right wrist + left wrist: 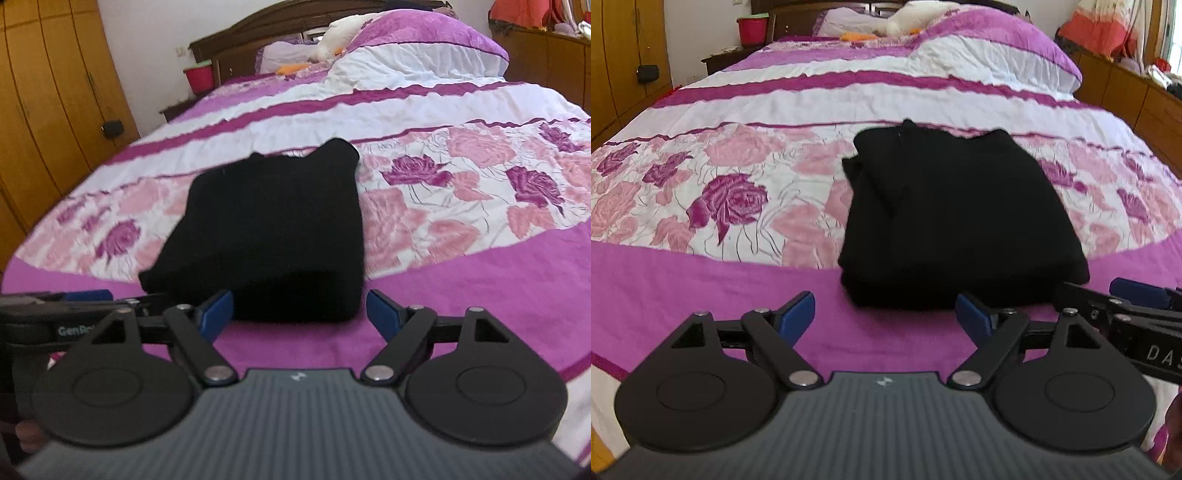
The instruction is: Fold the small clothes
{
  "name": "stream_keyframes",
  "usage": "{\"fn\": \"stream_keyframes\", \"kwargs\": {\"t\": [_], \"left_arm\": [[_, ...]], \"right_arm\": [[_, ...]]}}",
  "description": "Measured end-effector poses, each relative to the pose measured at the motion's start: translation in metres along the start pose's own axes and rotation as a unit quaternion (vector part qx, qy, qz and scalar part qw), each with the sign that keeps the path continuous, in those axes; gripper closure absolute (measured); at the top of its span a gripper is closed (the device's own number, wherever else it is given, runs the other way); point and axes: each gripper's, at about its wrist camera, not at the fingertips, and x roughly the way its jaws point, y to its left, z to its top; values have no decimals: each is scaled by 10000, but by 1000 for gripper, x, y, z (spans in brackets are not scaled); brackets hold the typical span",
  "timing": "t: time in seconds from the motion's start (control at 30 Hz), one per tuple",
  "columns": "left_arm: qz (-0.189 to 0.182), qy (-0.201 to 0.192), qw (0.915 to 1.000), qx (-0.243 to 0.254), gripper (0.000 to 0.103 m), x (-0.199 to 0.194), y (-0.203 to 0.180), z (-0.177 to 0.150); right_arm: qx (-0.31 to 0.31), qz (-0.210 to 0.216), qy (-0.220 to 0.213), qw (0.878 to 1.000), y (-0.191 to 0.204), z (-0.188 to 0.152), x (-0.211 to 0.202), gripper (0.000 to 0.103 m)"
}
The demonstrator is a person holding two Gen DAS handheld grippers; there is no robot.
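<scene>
A wide bed [701, 92] fills both views, covered by a bedspread [746, 206] with purple bands, white stripes and a belt of pink and purple roses. Wooden wardrobes [48, 96] stand along one side of the room and a dark headboard [266, 26] closes the far end, with pillows [417, 48] heaped in front of it. A red bucket [199, 75] sits by the headboard, on the wardrobe side.

On the near part of the bedspread lies a black garment [960, 221] — folded into a thick, roughly square bundle, its near edge on the plain purple band and its far edge among the roses. It rests on the bed alone; nothing grips it.

The left gripper [884, 314] hovers just short of the bundle's near edge, its blue pads [798, 314] spread wide apart with only bedspread between them. The right gripper [299, 314] is also spread wide — its blue pads [218, 314] flank the bundle's near corner without pressing on it. Each gripper shows at the edge of the other's view, so the two are close side by side.
</scene>
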Motion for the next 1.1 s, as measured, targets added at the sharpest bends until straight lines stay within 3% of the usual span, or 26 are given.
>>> {"fn": "stream_keyframes", "kwargs": {"t": [0.5, 1.1], "left_arm": [[169, 223, 9996, -47, 15, 11, -2, -4], [96, 220, 9997, 21, 15, 13, -6, -6]], "right_arm": [[120, -85, 305, 9994, -4, -9, 11, 22], [157, -85, 397, 9991, -5, -11, 14, 22]]}}
